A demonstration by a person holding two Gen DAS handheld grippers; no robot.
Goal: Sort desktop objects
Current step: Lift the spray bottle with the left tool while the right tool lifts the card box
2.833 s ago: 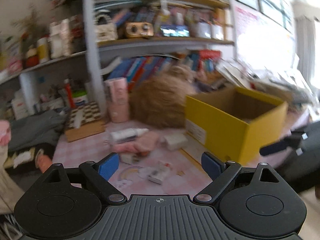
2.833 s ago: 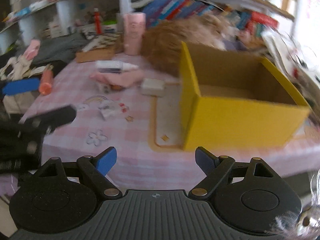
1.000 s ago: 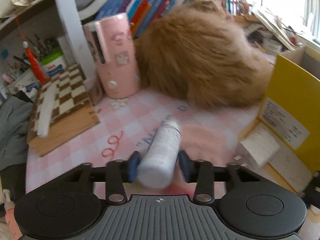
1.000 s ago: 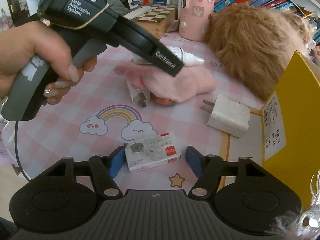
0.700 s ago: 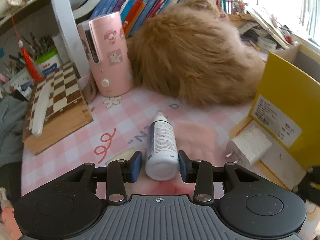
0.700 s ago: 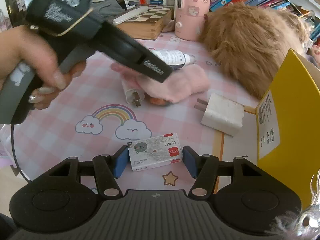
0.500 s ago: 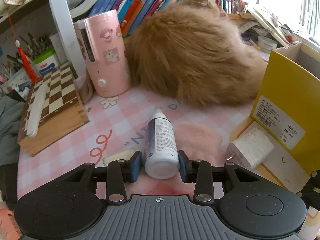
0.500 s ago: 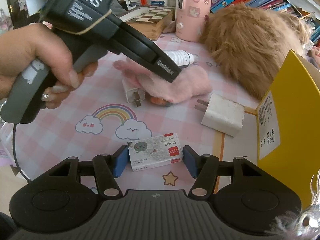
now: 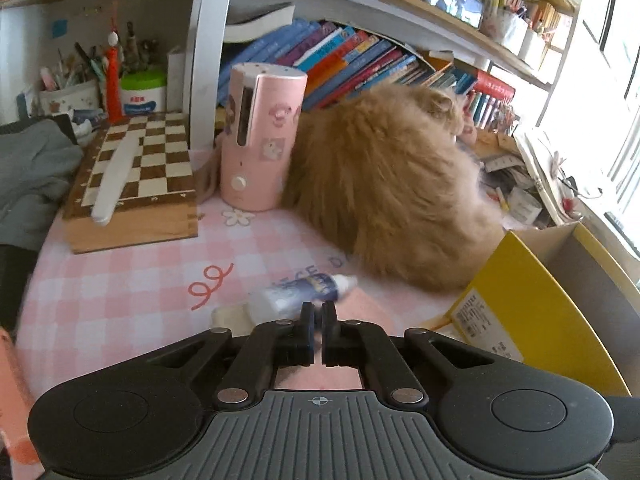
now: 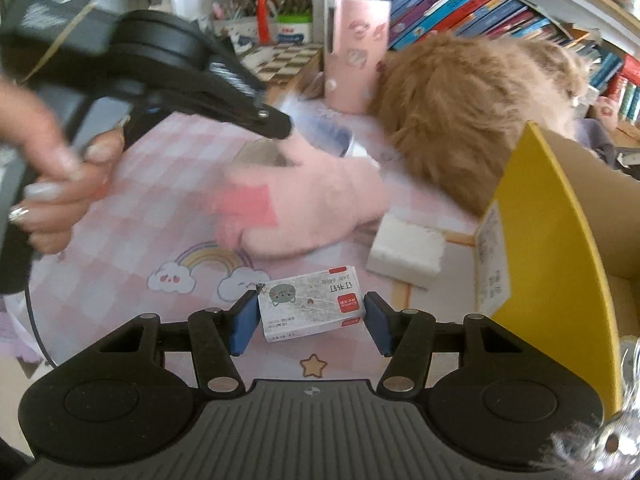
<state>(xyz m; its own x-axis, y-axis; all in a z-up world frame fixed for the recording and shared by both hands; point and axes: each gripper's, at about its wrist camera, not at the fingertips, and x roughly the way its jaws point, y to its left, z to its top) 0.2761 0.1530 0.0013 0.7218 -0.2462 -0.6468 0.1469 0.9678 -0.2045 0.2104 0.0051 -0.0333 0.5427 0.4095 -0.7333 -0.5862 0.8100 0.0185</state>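
Observation:
In the left wrist view my left gripper [image 9: 318,318] is shut with nothing between its fingers. A white dropper bottle [image 9: 298,295] lies blurred on the pink checked tablecloth [image 9: 120,292] just beyond the fingertips. In the right wrist view my right gripper [image 10: 310,320] is shut on a small staple box [image 10: 311,302] at table level. The left gripper's body [image 10: 192,80] crosses that view at upper left, above a pink plush cloth [image 10: 308,204]. The bottle [image 10: 332,136] shows there behind the cloth. A yellow cardboard box [image 10: 552,248] stands open at the right.
An orange cat [image 9: 392,200] lies behind the bottle, against the yellow box [image 9: 532,320]. A pink cylinder [image 9: 260,136] and a chessboard box [image 9: 136,184] stand at the back left. A white charger [image 10: 406,250] lies beside the yellow box. Bookshelves fill the back.
The bottle has slipped out of my left gripper, which closed fully, and now lies sideways on the cloth. My right gripper has closed in on the staple box.

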